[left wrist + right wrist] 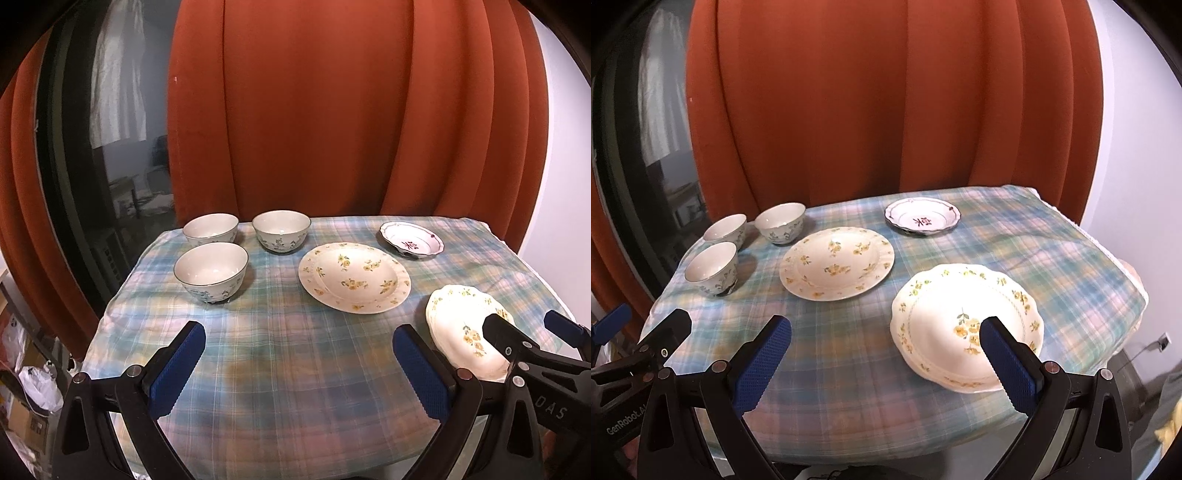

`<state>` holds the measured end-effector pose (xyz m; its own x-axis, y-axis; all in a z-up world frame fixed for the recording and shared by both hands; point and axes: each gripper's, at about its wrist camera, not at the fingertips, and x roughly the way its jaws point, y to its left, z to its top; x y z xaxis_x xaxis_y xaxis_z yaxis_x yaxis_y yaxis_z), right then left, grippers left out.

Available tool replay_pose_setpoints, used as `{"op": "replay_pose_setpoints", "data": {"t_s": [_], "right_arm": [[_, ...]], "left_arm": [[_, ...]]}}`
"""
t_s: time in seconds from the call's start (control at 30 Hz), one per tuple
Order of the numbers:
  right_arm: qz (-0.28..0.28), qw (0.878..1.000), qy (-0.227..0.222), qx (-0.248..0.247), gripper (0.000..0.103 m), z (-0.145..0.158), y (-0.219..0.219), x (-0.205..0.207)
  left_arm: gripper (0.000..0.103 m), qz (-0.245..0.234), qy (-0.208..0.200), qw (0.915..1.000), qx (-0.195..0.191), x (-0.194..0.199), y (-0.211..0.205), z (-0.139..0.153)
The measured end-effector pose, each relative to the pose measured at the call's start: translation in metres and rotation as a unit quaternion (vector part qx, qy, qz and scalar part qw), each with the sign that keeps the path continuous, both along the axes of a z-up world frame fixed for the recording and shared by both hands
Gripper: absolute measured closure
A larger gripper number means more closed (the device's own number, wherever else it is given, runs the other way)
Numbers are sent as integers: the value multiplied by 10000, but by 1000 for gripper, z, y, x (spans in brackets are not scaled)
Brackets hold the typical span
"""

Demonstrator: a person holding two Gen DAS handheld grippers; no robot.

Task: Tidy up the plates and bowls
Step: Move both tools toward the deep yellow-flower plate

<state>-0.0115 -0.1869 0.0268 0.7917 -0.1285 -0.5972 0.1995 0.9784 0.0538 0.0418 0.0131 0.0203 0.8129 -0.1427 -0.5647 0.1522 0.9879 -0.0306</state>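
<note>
Dishes sit apart on the checked cloth (849, 369), and none are stacked yet. Three bowls (211, 272) stand close together at the far left. A big plate (354, 282) with yellow flowers lies in the middle. A wavy plate (967, 325) lies near the front right, and a small plate (922, 215) with red marks sits at the back.

The left gripper (299, 369) and the right gripper (886, 365) both hang wide apart over the cloth, holding nothing.

My guess is the wavy plate comes first, since the right gripper is nearest to it. Pinch its rim, lift it flat, and set it down softly, because plates slip and chip. An orange curtain (332, 110) hangs behind. Nothing blocks the way.
</note>
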Motion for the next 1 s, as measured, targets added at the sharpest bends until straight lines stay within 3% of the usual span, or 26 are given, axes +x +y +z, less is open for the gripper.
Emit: {"op": "replay_pose_setpoints", "data": {"t_s": [0.5,0.7,1.0], "right_arm": [[-399,9987,311,-25,0,-15,-3,13],[-371,9980,505,-38,1,-23,-32,31],[-166,9973,713,-66,2,-29,-88,70]], "left_arm": [[2,-364,329,9988,-77,23,-16,-14],[5,-427,448,9980,-119,41,-51,-18],[6,-152,705,9973,-119,72,-107,-26]]}}
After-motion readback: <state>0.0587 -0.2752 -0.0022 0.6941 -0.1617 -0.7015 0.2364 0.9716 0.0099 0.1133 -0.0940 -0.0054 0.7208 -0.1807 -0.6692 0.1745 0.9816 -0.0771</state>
